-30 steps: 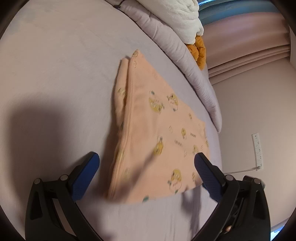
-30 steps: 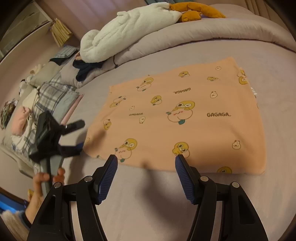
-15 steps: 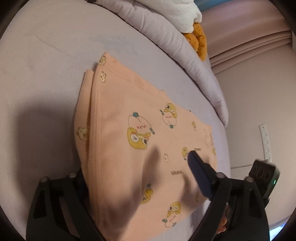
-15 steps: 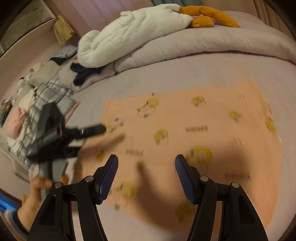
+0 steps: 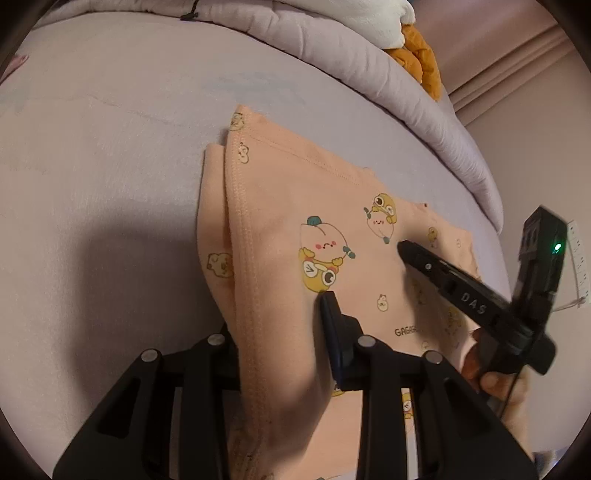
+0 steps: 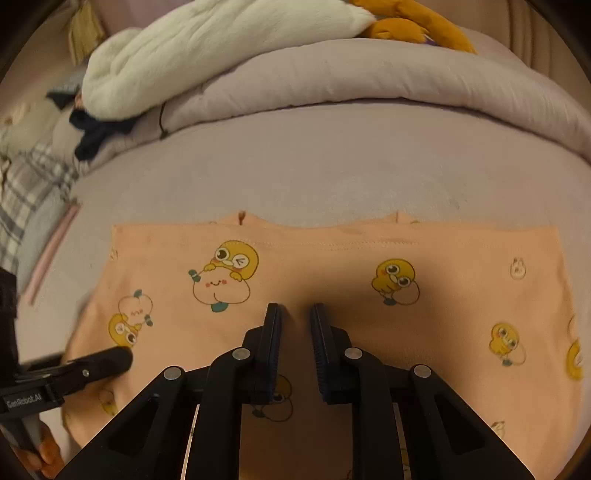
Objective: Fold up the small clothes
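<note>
A peach garment printed with yellow cartoon ducks lies folded on the lilac bed sheet. My left gripper is shut on the garment's near left edge; the cloth bunches up between its fingers and hides the left finger. My right gripper is shut on a pinch of the garment at the middle of its near edge. The right gripper also shows in the left wrist view, and the left one in the right wrist view.
A rolled lilac duvet runs along the far side of the bed, with a white plush blanket and an orange plush toy on it. Plaid and dark clothes lie at the far left.
Both grippers have come down onto the garment and shut on it: the left on its left edge, the right on its near edge. One second ago both were open above the bed.
</note>
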Demonstrator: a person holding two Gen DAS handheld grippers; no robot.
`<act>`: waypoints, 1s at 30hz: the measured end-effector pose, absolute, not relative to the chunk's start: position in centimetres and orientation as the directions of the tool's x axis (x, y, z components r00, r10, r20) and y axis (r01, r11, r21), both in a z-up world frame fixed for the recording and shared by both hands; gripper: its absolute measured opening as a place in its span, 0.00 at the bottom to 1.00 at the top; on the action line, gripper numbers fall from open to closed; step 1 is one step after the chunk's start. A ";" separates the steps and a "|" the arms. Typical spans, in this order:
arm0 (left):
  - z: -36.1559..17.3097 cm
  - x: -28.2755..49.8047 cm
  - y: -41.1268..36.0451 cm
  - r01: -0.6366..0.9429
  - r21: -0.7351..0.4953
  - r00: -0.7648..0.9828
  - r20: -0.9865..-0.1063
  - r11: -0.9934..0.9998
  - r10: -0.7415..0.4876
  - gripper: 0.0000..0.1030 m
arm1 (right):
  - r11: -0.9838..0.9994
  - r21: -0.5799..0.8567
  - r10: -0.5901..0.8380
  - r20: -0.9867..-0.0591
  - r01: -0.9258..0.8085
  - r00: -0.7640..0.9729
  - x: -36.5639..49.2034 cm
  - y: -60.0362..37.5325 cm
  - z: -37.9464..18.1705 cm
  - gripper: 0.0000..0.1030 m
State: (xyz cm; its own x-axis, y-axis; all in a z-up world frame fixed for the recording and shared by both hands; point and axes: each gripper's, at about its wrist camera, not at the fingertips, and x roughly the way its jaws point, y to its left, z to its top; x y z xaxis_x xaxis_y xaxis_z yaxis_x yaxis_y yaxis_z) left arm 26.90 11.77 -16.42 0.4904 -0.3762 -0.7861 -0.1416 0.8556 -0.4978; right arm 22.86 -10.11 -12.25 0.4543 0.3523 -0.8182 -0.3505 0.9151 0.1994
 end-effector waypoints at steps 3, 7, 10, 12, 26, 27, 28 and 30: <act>-16.6 27.1 12.0 -0.143 -0.501 0.486 -0.787 0.853 -0.381 0.30 | 0.912 0.205 0.357 -0.824 -0.356 0.440 22.0 -10.5 -11.1 0.19; -16.8 27.1 12.2 -0.146 -0.510 0.489 -0.782 0.848 -0.386 0.31 | 0.865 0.215 0.421 -0.803 -0.453 0.423 17.7 -11.1 -9.6 0.19; -16.7 27.4 12.0 -0.146 -0.502 0.487 -0.786 0.852 -0.380 0.31 | 0.850 0.176 0.394 -0.838 -0.496 0.377 15.1 -10.5 -10.9 0.19; -16.5 27.5 11.7 -0.145 -0.492 0.485 -0.792 0.858 -0.372 0.31 | 0.855 0.147 0.368 -0.847 -0.497 0.382 14.7 -10.4 -11.8 0.19; -16.5 27.0 12.5 -0.200 -0.543 0.495 -0.774 0.815 -0.395 0.27 | 0.824 0.266 0.462 -0.827 -0.500 0.321 10.8 -12.0 -12.9 0.19; -16.4 26.9 12.6 -0.211 -0.555 0.498 -0.769 0.805 -0.400 0.24 | 0.822 0.278 0.468 -0.827 -0.497 0.312 11.0 -12.2 -12.7 0.19; -16.1 26.8 12.7 -0.218 -0.570 0.504 -0.761 0.792 -0.409 0.21 | 0.819 0.289 0.476 -0.825 -0.496 0.304 11.2 -12.3 -12.5 0.19; -15.3 26.5 12.4 -0.210 -0.573 0.516 -0.753 0.793 -0.408 0.15 | 0.797 0.346 0.524 -0.804 -0.496 0.281 11.4 -13.1 -12.0 0.19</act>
State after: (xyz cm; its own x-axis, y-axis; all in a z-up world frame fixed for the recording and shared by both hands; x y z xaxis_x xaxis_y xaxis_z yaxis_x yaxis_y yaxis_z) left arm 26.54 12.43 -15.29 0.5162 -0.4078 -0.7532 -0.2095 0.7925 -0.5727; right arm 11.43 -13.09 -11.95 0.2814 0.5244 -0.8036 -0.4957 0.7965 0.3461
